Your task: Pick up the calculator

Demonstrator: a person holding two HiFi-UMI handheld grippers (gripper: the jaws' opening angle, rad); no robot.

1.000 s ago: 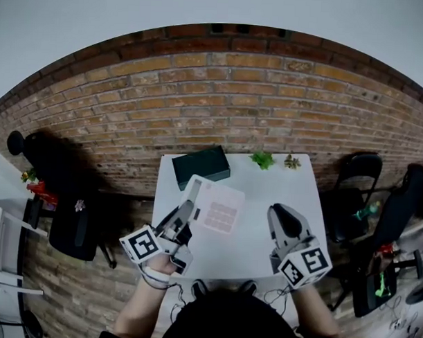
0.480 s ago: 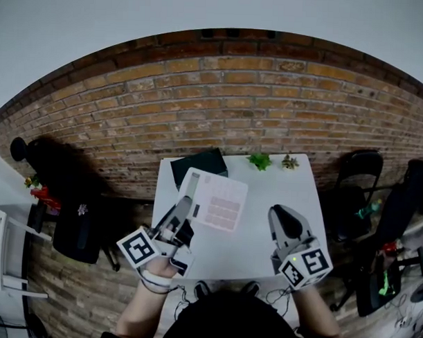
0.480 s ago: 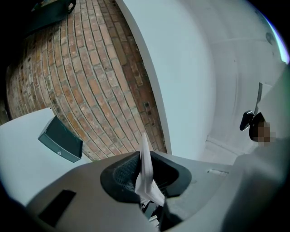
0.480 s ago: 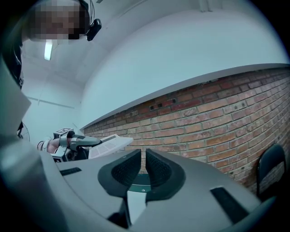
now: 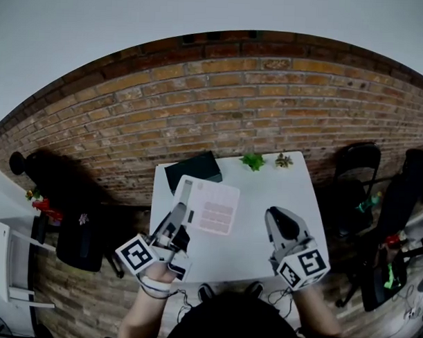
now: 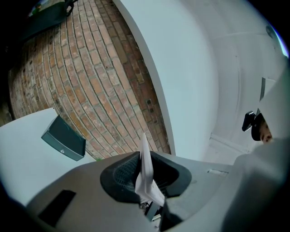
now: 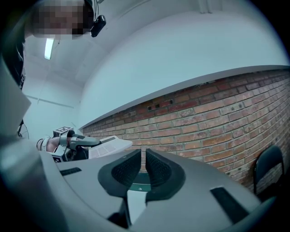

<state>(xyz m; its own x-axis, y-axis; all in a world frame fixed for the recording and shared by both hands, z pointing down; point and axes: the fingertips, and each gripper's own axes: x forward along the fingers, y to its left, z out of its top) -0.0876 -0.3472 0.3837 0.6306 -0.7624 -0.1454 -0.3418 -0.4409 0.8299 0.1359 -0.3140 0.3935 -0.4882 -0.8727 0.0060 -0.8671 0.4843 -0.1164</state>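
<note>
The calculator [image 5: 211, 208], flat and white with pale pink keys, hangs tilted above the white table [image 5: 266, 194]. My left gripper [image 5: 180, 218] is shut on its near left edge. In the left gripper view the calculator [image 6: 145, 174] shows edge-on, pinched between the dark pads. My right gripper [image 5: 281, 225] hovers over the table's right half, apart from the calculator. Its jaws [image 7: 144, 170] stand almost together with nothing between them. The right gripper view also shows the left gripper [image 7: 84, 141] holding the calculator [image 7: 111, 146] off to the left.
A dark green box [image 5: 193, 170] lies at the table's far left corner. Two small green plants [image 5: 253, 160] [image 5: 284, 160] stand along the far edge, by the brick wall. Black chairs stand to the right [image 5: 357, 173] and left [image 5: 74, 240] of the table.
My left gripper has raised the calculator a little and drawn it slightly left. The right gripper has shifted only slightly over the table.
</note>
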